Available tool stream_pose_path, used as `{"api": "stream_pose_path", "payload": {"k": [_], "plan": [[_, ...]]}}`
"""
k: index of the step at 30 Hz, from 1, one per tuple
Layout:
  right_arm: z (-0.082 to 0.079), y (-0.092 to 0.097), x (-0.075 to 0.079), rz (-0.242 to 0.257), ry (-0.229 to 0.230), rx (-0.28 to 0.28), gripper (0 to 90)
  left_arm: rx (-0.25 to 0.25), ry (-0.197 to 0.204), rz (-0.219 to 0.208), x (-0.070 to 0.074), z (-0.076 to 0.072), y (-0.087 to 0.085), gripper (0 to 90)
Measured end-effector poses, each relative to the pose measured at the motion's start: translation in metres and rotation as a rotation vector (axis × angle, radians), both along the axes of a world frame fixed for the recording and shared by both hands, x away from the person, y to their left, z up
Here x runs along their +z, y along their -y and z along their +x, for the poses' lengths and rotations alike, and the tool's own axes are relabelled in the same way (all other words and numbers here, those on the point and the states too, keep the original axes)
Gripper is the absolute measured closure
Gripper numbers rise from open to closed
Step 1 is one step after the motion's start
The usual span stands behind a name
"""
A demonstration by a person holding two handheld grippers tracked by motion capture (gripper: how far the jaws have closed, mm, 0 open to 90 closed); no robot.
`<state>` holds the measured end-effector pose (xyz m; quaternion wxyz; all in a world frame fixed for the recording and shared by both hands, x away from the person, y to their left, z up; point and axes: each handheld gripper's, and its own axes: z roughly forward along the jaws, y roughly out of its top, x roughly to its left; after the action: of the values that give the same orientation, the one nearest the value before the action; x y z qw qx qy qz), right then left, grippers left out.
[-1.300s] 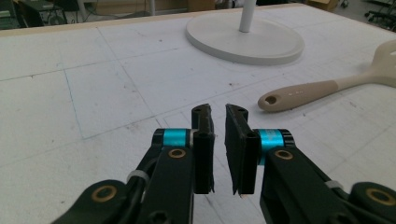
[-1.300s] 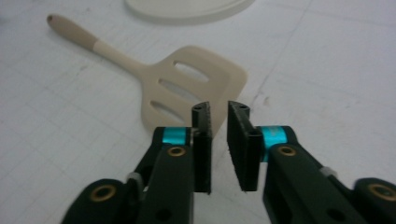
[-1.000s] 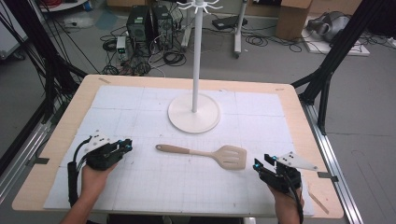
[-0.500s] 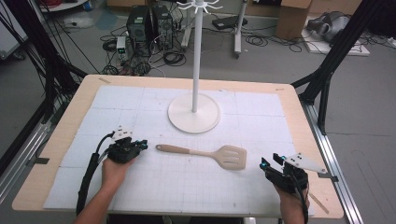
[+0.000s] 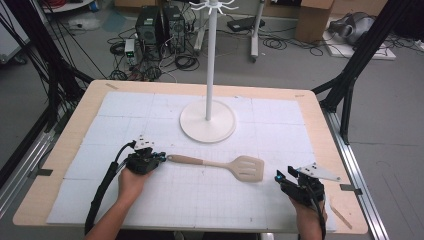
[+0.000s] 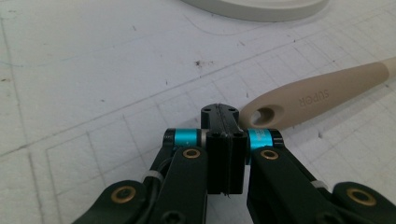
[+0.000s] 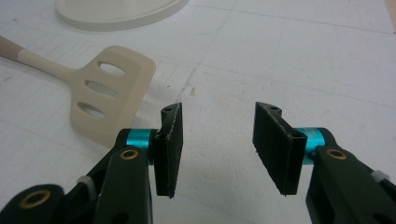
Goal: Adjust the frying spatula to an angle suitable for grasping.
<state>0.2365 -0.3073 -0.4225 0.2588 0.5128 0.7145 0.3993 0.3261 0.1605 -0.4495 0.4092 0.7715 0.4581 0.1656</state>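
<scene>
A beige slotted spatula [image 5: 220,164] lies flat on the white gridded mat, handle to the left and blade to the right. My left gripper [image 5: 159,157] rests at the handle's left end, jaws shut with nothing between them. In the left gripper view its closed tips [image 6: 219,112] sit just left of the handle's end [image 6: 317,95], the end with the hanging hole, beside it but not gripping it. My right gripper [image 5: 281,177] is near the table's front right, a little right of the blade. Its jaws [image 7: 217,116] stand open and empty, with the blade [image 7: 109,88] ahead to the left.
A white hook stand with a round base [image 5: 207,121] and a tall pole rises at the middle back of the mat. The wooden table edge [image 5: 345,200] frames the mat. Cables and equipment lie on the floor beyond the table.
My left hand has moved right across the mat, up to the spatula's handle end. The right hand has stayed near the front right corner.
</scene>
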Motion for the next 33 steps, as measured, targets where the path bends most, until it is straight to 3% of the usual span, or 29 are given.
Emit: {"api": "stream_pose_path", "payload": {"k": [6,8,11,17,29,33], "plan": [[0.003,-0.005,-0.003,-0.016,-0.016,0.023,55.7,-0.006,0.005,0.031,0.002,0.003,0.008,89.5],[0.002,-0.003,-0.002,-0.007,-0.019,0.016,56.8,-0.024,0.006,0.048,0.003,0.007,0.018,89.5],[0.000,0.000,-0.003,-0.012,-0.024,0.014,58.7,-0.010,0.009,0.031,0.001,0.011,0.024,89.5],[-0.006,0.007,0.001,-0.026,-0.012,-0.019,65.8,-0.024,0.015,0.036,0.002,0.016,0.036,89.5],[-0.013,0.023,0.007,0.003,0.014,-0.074,67.2,-0.051,0.039,0.029,0.001,0.018,0.062,89.5],[-0.014,0.027,0.006,0.001,0.002,-0.063,75.8,-0.069,0.043,0.039,0.003,0.018,0.073,89.4]]}}
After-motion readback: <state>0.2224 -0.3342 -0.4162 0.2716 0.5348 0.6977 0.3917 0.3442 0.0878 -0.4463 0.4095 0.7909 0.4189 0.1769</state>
